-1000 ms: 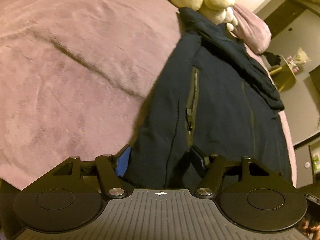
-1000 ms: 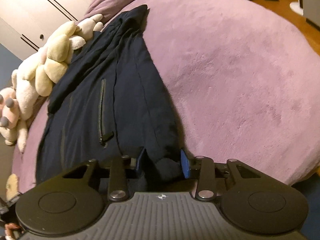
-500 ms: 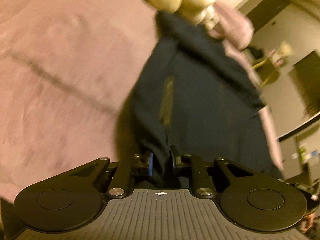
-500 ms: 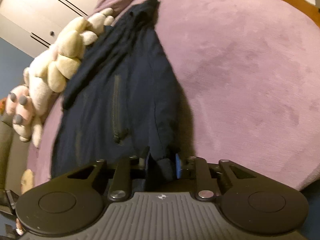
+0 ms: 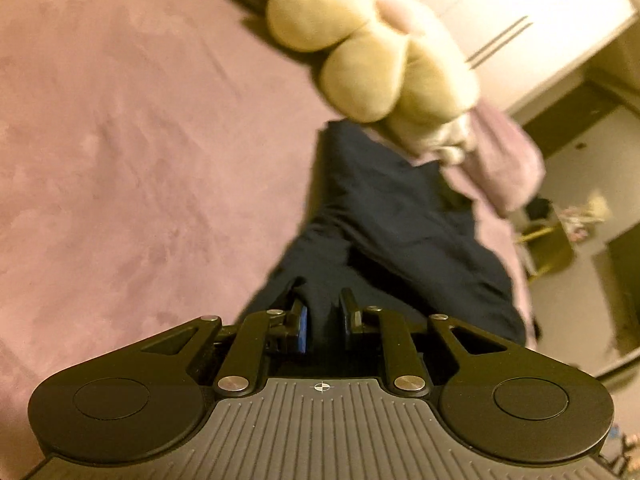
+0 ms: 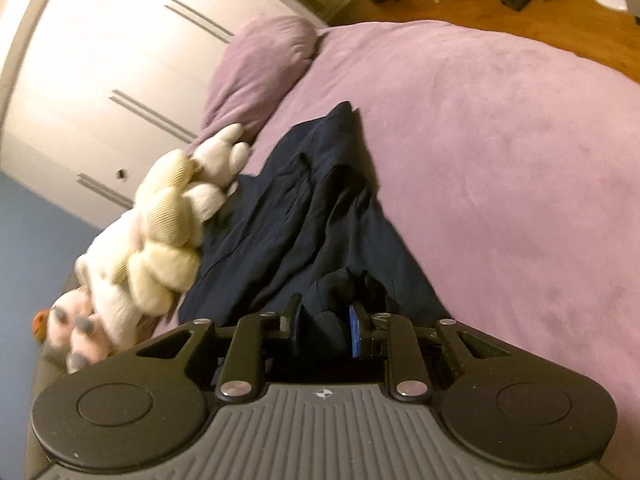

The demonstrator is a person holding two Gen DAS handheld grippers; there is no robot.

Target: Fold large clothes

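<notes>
A dark navy jacket (image 5: 400,224) lies on the mauve bed (image 5: 140,160), bunched and folded over toward the pillow end. My left gripper (image 5: 323,316) is shut on the jacket's near edge, cloth pinched between its fingers. In the right wrist view the jacket (image 6: 316,208) runs from my fingers toward the pillow, with the bed (image 6: 500,160) to its right. My right gripper (image 6: 326,320) is shut on another part of the near edge. Both hold the cloth lifted above the bed.
A cream plush toy (image 5: 372,52) lies close beside the jacket's far end; it also shows in the right wrist view (image 6: 168,232). A mauve pillow (image 6: 260,72) sits at the head of the bed. White wardrobe doors (image 6: 100,80) stand behind. Wooden floor (image 6: 560,12) lies beyond.
Both grippers closed on the jacket's near edge, lifted it and carried it forward toward the pillow and plush toy. The flat jacket is now bunched and doubled over.
</notes>
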